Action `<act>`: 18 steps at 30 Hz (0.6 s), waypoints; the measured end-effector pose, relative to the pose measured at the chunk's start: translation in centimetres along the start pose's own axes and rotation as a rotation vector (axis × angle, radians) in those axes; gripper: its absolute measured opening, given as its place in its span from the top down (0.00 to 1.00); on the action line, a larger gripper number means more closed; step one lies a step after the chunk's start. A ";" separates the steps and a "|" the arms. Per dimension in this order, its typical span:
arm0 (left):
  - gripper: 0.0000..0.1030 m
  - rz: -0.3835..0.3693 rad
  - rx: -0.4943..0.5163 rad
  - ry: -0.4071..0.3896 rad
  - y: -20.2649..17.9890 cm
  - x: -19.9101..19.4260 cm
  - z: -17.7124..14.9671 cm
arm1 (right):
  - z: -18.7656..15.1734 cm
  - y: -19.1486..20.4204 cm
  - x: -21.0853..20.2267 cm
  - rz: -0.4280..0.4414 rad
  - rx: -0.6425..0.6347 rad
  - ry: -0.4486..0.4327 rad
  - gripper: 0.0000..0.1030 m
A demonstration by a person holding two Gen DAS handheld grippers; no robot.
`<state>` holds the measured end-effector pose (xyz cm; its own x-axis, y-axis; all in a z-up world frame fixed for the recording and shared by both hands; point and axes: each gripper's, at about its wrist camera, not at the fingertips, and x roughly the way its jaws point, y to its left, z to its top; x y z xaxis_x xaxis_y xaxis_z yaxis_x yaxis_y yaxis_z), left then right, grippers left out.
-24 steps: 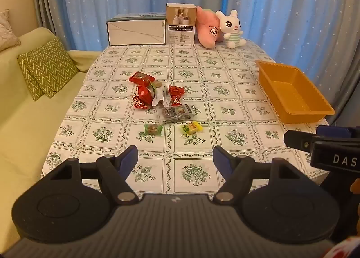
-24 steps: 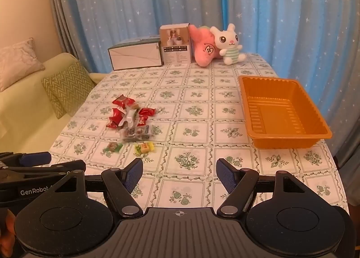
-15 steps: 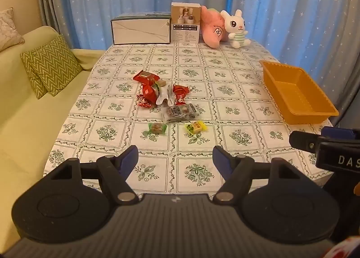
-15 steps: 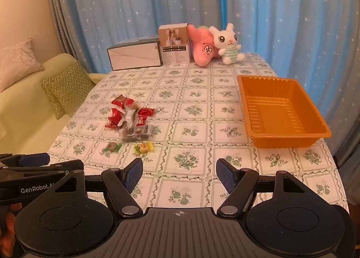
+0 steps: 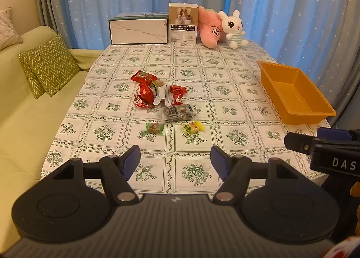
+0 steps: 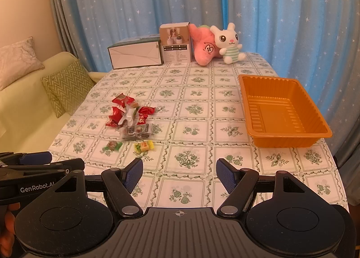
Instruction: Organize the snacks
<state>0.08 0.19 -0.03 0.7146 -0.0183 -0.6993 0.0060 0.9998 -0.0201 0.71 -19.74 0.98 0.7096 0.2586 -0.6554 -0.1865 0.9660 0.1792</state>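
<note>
On the surface, over the green-patterned cloth, I see the snacks bunched left of centre: a cluster of red wrappers with a white piece among them, a clear packet just nearer, then a green candy and a yellow candy side by side, apart from each other, nearest to me. The orange tray sits at the right edge, well apart from the snacks, with nothing lying in it.

My left gripper hangs above the near edge, its blue-padded fingers spread wide and holding nothing. My right gripper hovers beside it, to the right, its fingers equally wide and empty. Each one shows at the side of the other's view.

Along the far edge stand a long white box, a smaller upright box, a pink plush and a white bunny plush, the two plushes touching. Blue starred curtains hang behind. To the left is a pale green sofa with a zigzag cushion.
</note>
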 end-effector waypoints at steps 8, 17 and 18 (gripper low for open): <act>0.36 0.001 -0.001 -0.001 0.0 -0.2 0.2 | 0.0 0.2 -0.1 -0.001 0.000 0.000 0.30; 0.36 0.000 -0.002 -0.002 0.0 -0.3 0.4 | 0.0 0.2 -0.1 -0.002 -0.001 0.001 0.30; 0.36 0.000 -0.002 -0.002 0.0 -0.3 0.4 | 0.0 0.2 -0.1 -0.002 -0.001 0.000 0.30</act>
<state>0.12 0.20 0.46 0.7157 -0.0186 -0.6982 0.0046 0.9998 -0.0219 0.58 -19.56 1.06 0.7099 0.2570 -0.6558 -0.1861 0.9664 0.1773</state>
